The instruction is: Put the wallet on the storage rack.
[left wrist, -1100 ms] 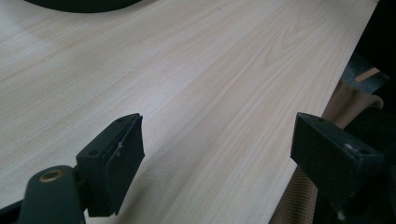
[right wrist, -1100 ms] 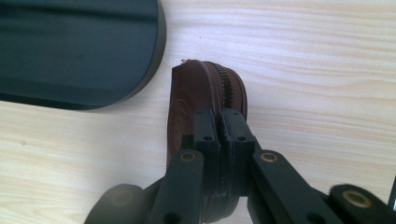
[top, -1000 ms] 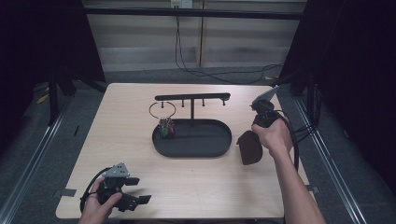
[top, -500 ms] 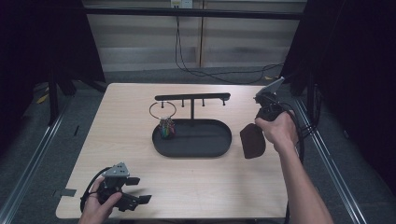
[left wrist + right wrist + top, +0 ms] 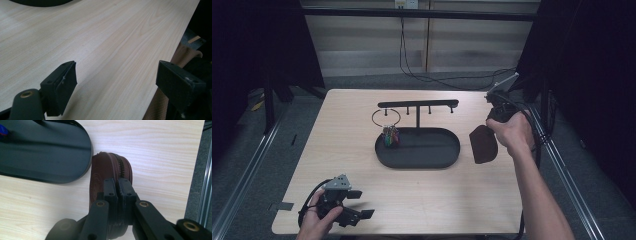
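Hanging from the right hand-held gripper, the brown zip pouch sits just right of the black oval tray, its lower edge close over the tabletop; whether it touches the wood or is clear of it I cannot tell from above. In the right gripper view the jaws are pressed together on the pouch at its zippered rim, so the pouch lies straight ahead of and below that gripper, with its flat faces standing on edge and its long axis running away from the jaws toward the tray. The tray's rim is just beside the pouch in that view, seemingly touching or nearly so. My guess is that the coming move turns on this gap: the tray, and the rack with its hooks over it, lie to the left of the pouch. The left hand-held gripper rests at the near left corner, jaws wide apart with nothing between them, well away from the pouch, so the right hand is far nearer. The pouch's gripped end is hidden behind the jaws, and a small multicoloured thing at the tray's left end is too small to make out.
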`<state>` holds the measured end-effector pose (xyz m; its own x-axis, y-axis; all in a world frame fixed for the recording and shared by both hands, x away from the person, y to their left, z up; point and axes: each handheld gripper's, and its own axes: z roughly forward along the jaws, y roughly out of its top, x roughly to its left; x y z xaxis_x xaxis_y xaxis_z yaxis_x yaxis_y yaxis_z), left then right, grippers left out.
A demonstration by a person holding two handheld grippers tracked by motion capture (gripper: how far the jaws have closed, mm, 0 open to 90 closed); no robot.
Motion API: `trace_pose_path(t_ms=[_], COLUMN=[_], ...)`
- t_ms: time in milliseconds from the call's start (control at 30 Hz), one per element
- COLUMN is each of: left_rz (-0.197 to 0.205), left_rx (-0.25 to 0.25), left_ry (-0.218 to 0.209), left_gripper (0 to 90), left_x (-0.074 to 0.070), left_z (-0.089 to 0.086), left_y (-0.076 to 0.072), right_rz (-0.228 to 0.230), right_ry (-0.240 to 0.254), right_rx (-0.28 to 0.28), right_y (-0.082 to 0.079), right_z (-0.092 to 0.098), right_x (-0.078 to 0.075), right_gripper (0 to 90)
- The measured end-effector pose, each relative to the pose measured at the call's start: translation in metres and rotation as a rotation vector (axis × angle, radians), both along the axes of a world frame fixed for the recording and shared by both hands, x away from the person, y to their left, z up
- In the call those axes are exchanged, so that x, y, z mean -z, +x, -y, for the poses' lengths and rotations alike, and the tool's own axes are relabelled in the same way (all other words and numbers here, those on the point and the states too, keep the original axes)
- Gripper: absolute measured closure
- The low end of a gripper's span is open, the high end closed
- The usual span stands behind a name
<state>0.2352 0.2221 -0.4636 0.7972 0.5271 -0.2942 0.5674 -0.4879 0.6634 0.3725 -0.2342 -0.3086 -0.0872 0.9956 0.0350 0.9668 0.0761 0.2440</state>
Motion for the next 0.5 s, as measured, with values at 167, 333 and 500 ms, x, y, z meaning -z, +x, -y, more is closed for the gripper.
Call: trace_pose_path(t_ms=[167,333,500], left_rz=[-0.001,-0.002,-0.007], left_rx=[-0.001,-0.001,0.008], left_ry=[0.000,-0.001,0.005], left_gripper=[16.7,16.7,16.7], left_x=[0.000,0.000,0.000], left_z=[0.000,0.000,0.000], left_y=[0.000,0.000,0.000], right_rz=[0.012,0.022,0.029], right_ry=[0.012,0.060,0.105], right_rx=[-0.003,-0.020,-0.032], right_y=[0.001,0.004,0.006], right_z=[-0.005,-0.010,-0.013], right_x=[-0.005,-0.009,-0.007], right_gripper=[85.8,85.8,85.9])
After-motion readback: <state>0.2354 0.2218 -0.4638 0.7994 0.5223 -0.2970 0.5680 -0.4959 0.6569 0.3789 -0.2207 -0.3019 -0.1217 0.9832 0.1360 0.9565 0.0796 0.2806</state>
